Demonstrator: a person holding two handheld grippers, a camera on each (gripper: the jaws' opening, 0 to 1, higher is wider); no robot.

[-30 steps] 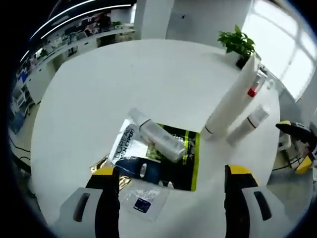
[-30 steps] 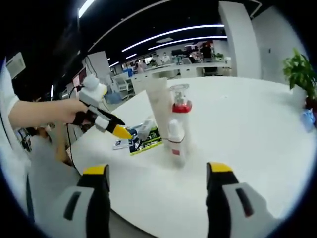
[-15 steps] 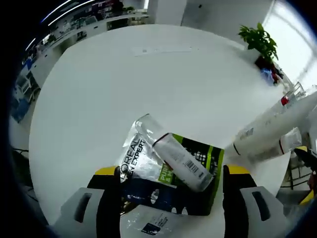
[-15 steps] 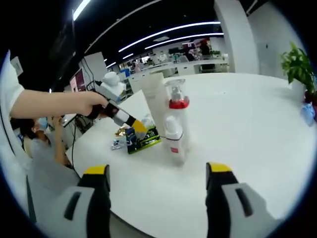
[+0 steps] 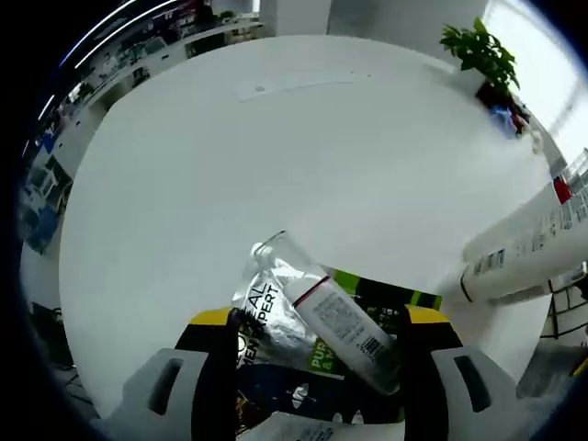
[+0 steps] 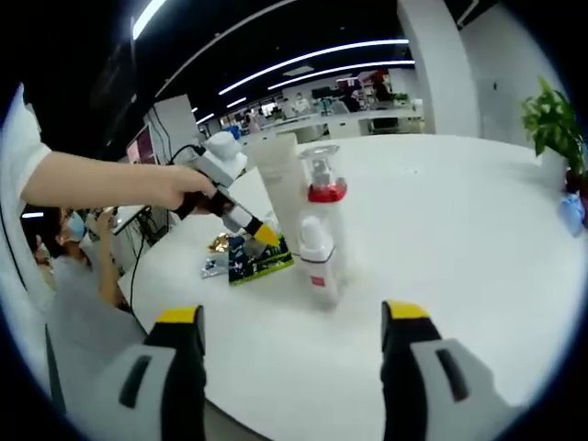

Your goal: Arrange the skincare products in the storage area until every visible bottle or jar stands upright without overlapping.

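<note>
A white bottle with a clear cap lies on its side across a silver sachet and a green-black packet. My left gripper is open, its yellow-tipped jaws low on either side of that bottle. A tall white tube stands at the right. In the right gripper view the white tube, a pump bottle with a red collar and a small white bottle stand close together. My right gripper is open and holds nothing, short of them. The left gripper hangs over the packets.
The round white table stretches far beyond the packets. A slip of paper lies at its far side and a potted plant stands near the far edge. A person's hand holds the left gripper. Office desks fill the background.
My left gripper has dropped closer to the lying bottle, which now sits between its jaws. The right gripper has hardly moved.
</note>
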